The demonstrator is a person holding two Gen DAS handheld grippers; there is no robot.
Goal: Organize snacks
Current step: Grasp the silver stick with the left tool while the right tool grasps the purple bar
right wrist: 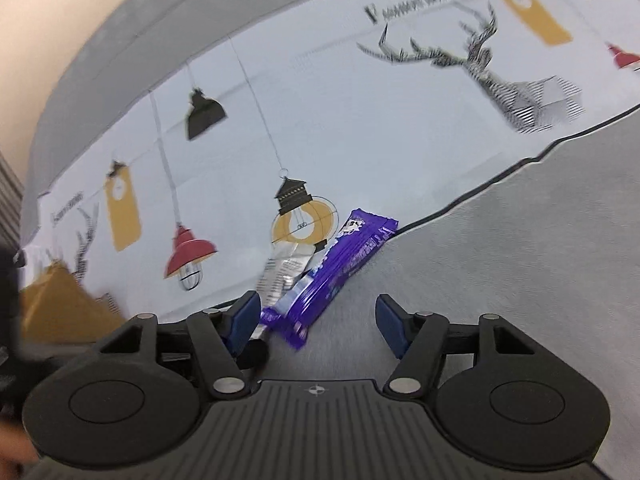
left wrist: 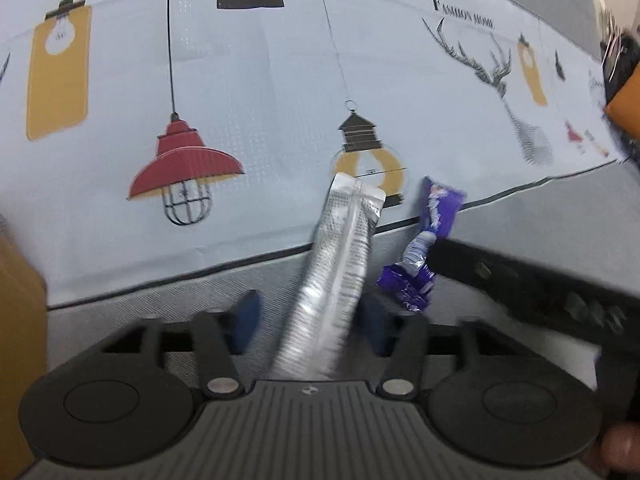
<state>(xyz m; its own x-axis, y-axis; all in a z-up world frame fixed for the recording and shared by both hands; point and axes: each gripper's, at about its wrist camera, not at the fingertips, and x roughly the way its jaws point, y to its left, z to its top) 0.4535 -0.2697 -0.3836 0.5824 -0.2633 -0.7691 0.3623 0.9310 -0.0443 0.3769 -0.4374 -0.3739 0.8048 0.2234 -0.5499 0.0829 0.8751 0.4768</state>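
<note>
silver sachet [left wrist: 340, 280] between parted left gripper [left wrist: 312, 320] fingers (grip unclear); right gripper [right wrist: 316, 320] wide, near purple bar [right wrist: 340, 272].

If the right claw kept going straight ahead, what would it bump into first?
Probably the purple snack bar. It lies on the grey tablecloth just ahead of the open right claw, a little left of the middle. Depth is hard to judge, so it might only graze it.

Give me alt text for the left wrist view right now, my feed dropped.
A silver snack packet stands up between the open left tongs, whose blue pads sit apart on either side of it. Just right of it is a purple snack bar, twisted and blurred, with part of the dark right tool behind it. Underneath lies a pale tablecloth printed with lamps and a deer head.
</note>
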